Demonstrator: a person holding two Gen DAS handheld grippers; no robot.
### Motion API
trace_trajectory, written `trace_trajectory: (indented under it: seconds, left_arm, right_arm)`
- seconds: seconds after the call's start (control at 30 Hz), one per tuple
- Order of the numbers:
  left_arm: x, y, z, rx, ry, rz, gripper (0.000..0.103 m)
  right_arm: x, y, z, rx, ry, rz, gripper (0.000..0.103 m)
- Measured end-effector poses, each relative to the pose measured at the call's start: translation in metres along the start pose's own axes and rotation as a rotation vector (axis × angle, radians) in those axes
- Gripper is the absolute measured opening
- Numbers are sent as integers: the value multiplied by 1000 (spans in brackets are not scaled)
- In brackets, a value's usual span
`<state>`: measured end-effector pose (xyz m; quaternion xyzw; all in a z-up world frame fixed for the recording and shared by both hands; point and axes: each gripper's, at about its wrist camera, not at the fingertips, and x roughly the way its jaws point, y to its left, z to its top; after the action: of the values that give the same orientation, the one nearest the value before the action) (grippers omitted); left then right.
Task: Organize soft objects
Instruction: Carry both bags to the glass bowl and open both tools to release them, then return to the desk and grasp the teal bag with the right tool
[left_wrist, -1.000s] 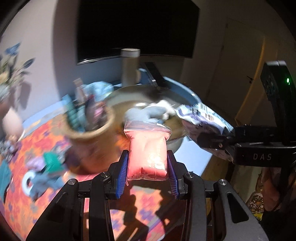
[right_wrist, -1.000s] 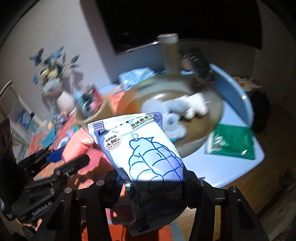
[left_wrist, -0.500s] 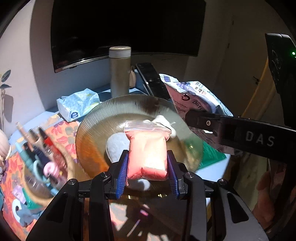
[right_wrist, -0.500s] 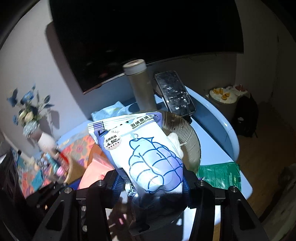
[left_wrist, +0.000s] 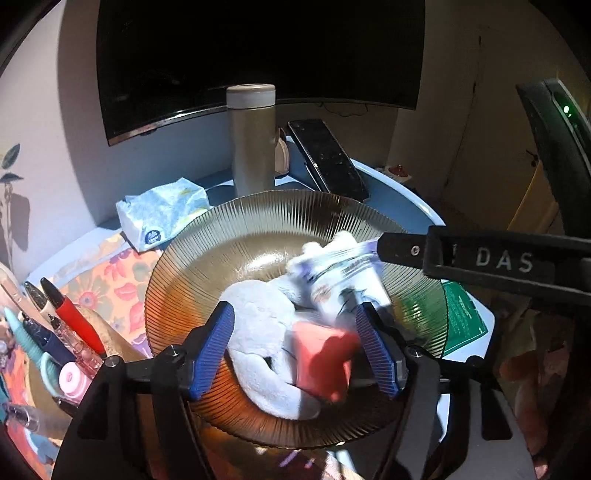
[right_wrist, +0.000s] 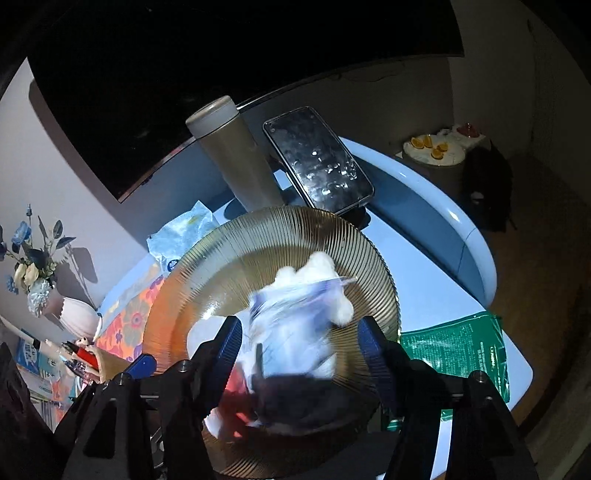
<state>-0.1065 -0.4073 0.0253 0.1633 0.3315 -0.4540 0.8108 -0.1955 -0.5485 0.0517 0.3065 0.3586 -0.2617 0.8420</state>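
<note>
A ribbed amber glass plate (left_wrist: 258, 221) (right_wrist: 295, 229) holds a white plush toy (left_wrist: 258, 325). My left gripper (left_wrist: 295, 347) is open over the plate, and the pink pouch (left_wrist: 325, 358) is blurred between its fingers, dropping onto the plush. My right gripper (right_wrist: 299, 354) is open too, and the blue-and-white packet (right_wrist: 295, 325) (left_wrist: 343, 280) is blurred between its fingers, falling onto the plate. A white fluffy piece (right_wrist: 321, 266) lies behind the packet.
A grey thermos (left_wrist: 251, 140) (right_wrist: 236, 158), a phone (right_wrist: 317, 158) and a tissue pack (left_wrist: 162, 214) stand behind the plate. A green packet (right_wrist: 458, 343) lies to the right. A pot of pens (left_wrist: 55, 332) stands to the left on a floral cloth.
Both grippers moved over the plate and opened. The pink pouch left the left gripper and the blue-and-white packet left the right gripper; both are dropping onto the plate.
</note>
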Motion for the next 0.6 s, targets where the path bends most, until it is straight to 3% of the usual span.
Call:
trace_trajectory:
  seconds: [0.37,0.47,0.6]
  left_arm:
    - [-35,-14,-14,56,-25,-58,67]
    - [-57,-19,-25,98,-39,-44,67]
    - [-80,-9,-45,101,-14,-18,67]
  right_arm:
    - [-23,3,-19,-9,-19,-14,63]
    - [-36,11,-28,-37,-53,-57,64]
    - [-48,29,-42,-73,-68,-52,64]
